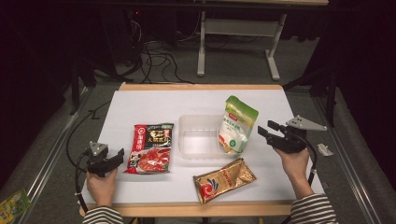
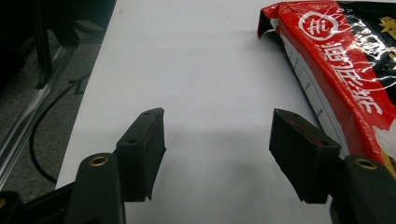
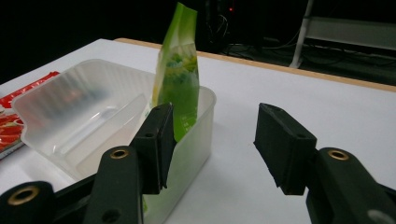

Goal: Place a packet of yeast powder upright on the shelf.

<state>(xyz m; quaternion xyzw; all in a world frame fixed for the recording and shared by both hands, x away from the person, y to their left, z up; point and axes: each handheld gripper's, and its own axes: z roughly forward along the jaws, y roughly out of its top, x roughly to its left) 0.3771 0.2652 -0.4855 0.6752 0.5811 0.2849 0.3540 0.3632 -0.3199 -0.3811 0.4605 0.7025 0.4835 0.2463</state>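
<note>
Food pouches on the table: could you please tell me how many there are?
3: the red pouch lies at left, the green-and-white pouch stands in the clear tub, and the gold pouch lies nearest the person.

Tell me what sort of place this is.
Most likely a lab or recording studio, not a kitchen. A white table holds a few snack packets and a clear plastic tub, loose cables run over the grey floor behind, and the surroundings are dark like black curtains.
</note>
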